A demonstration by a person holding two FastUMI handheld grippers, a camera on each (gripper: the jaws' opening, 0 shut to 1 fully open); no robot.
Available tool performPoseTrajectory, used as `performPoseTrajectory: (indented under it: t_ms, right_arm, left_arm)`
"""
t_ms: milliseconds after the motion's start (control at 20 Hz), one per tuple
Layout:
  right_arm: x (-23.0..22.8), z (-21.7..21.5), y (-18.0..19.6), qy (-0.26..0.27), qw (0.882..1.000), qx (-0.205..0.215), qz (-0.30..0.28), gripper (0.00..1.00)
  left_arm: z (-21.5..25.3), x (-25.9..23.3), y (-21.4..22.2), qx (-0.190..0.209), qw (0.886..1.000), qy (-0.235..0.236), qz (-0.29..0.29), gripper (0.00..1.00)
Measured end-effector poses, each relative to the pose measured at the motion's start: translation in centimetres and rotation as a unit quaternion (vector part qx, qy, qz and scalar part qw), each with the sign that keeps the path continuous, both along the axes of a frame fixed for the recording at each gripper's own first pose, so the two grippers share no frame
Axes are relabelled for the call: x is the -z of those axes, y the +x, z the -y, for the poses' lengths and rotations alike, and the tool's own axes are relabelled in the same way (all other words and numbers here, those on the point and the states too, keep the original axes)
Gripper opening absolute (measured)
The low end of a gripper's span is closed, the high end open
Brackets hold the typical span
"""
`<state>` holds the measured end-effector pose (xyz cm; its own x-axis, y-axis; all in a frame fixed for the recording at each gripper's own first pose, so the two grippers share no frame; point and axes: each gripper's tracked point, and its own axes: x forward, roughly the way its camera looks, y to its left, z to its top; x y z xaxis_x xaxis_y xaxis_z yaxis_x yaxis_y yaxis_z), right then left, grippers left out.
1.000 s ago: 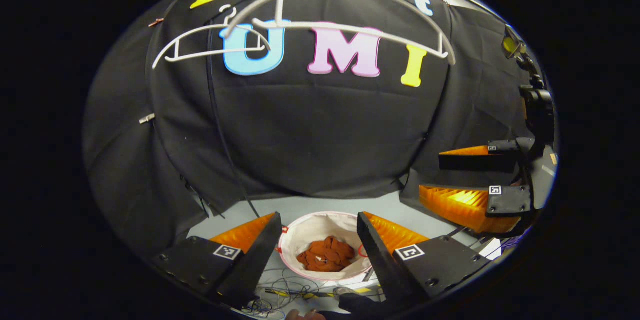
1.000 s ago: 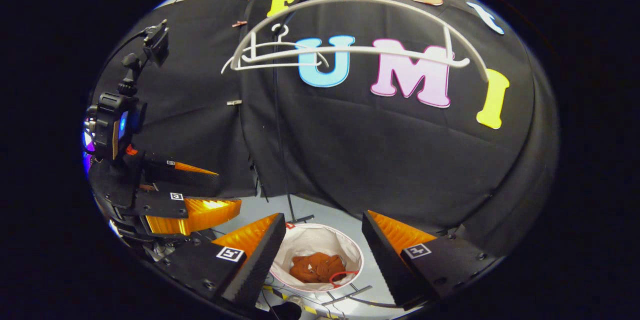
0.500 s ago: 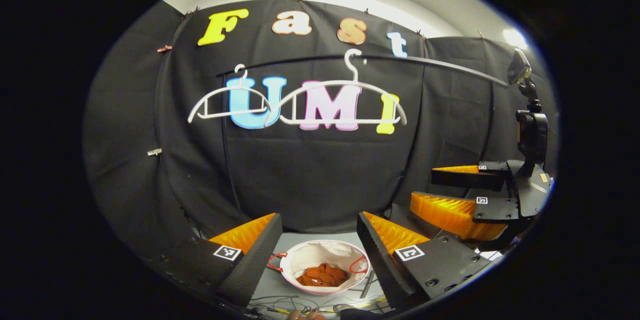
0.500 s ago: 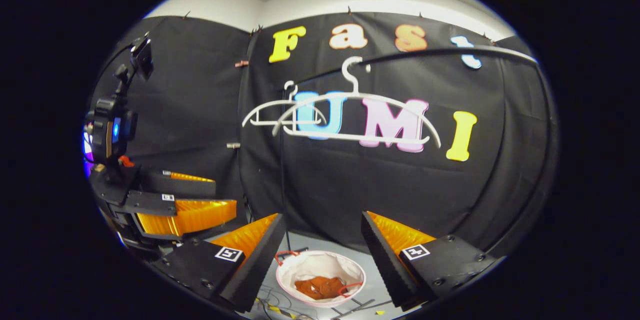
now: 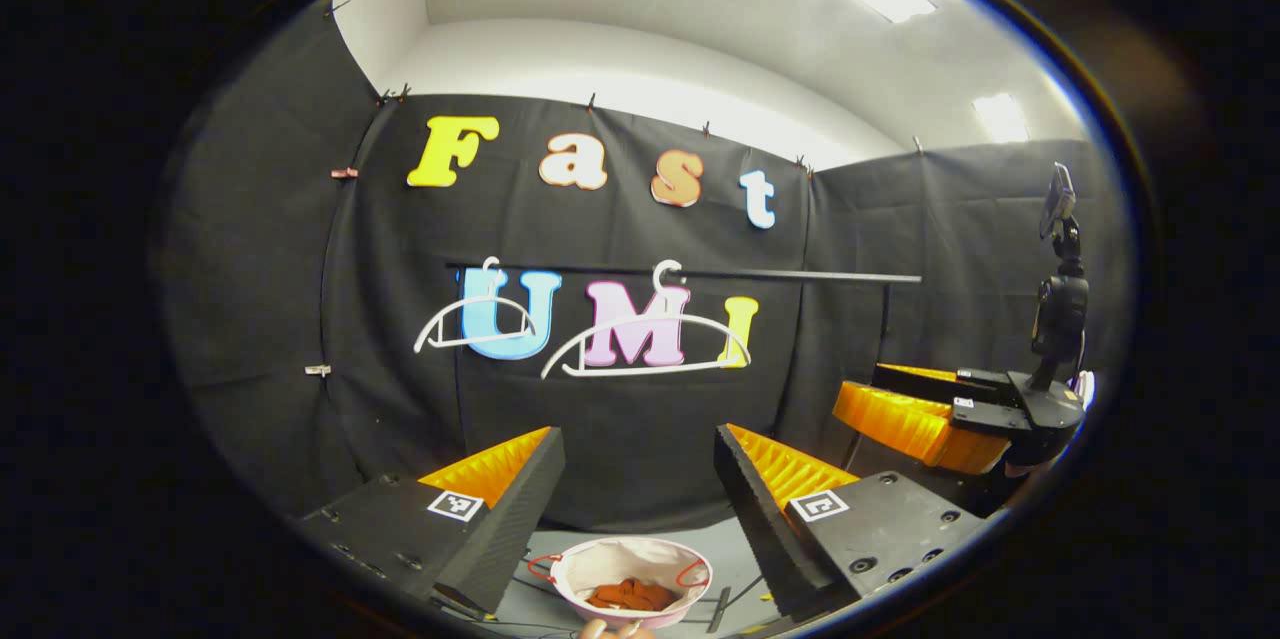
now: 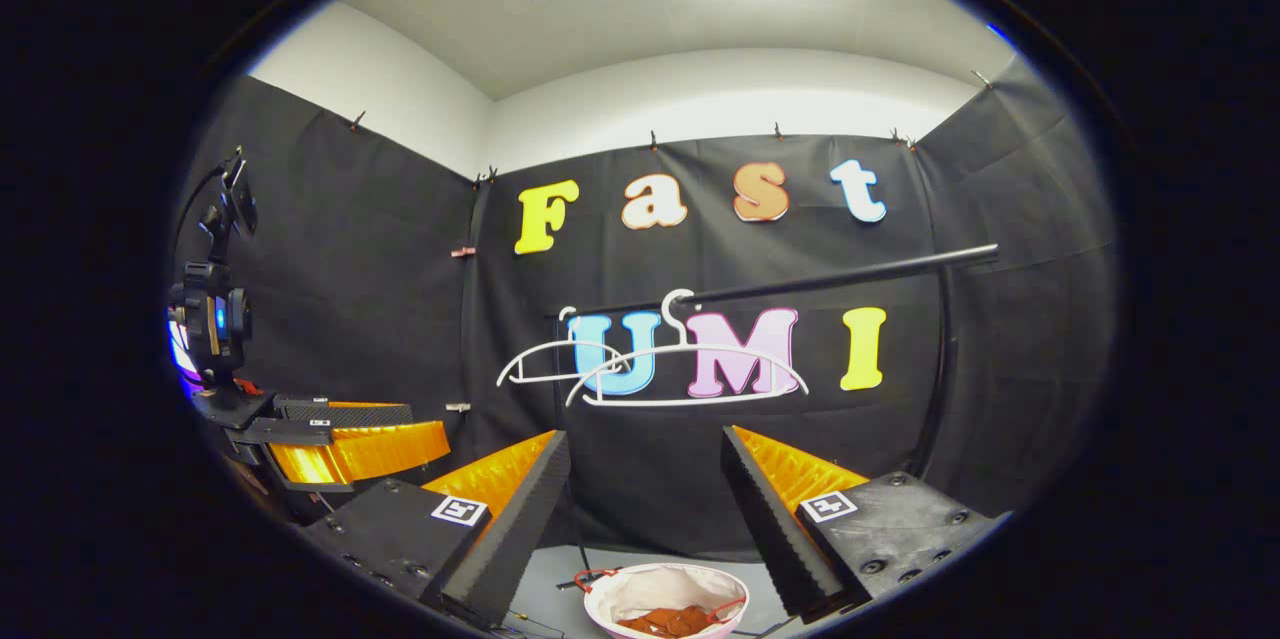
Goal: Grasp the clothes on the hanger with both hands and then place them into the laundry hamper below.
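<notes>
Left gripper view: my left claw (image 5: 632, 479) is spread wide, holding nothing. The rust-orange crumpled garment (image 5: 630, 595) lies in the round white fabric hamper (image 5: 600, 564) on the floor; both white plastic hangers (image 5: 645, 347) hang bare. Task looks done.

Right gripper view: my right claw (image 6: 645, 489) is likewise wide and empty. Versus a second ago, both claws have pulled back and tilted up; hamper smaller, ceiling visible.

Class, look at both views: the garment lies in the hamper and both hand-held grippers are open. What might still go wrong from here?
1. Two bare hangers hang loosely on the rail; a raised left hand-held gripper might knock one off.
2. Cables lie on the floor beside the hamper; someone could snag them and tip it, spilling the garment.
</notes>
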<state>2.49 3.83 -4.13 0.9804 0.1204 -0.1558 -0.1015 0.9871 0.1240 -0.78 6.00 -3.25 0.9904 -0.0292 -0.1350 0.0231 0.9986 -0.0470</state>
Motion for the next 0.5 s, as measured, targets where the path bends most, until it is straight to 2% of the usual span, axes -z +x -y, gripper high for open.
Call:
performPoseTrajectory:
  t_ms: [50, 200, 300, 500]
  right_arm:
    - [-0.8, -0.3, -0.4, 0.001, 1.000, 0.004, 0.009, 1.00]
    - [-2.8, -0.6, -1.3, 0.005, 0.999, 0.013, 0.030, 1.00]
    - [-3.7, -0.9, -1.7, 0.008, 0.999, 0.015, 0.037, 0.98]
    - [-4.5, -1.4, -1.4, 0.008, 0.999, 0.016, 0.045, 0.98]
  left_arm:
    - [0.0, -0.4, -0.1, 0.004, 1.000, -0.003, 0.006, 0.95]
    - [0.0, -2.7, -0.9, 0.011, 0.999, 0.001, 0.036, 0.93]
    - [0.2, -3.6, -1.2, 0.016, 0.999, 0.006, 0.046, 0.95]
    - [-0.1, -5.1, -1.6, 0.023, 0.998, 0.013, 0.065, 0.93]
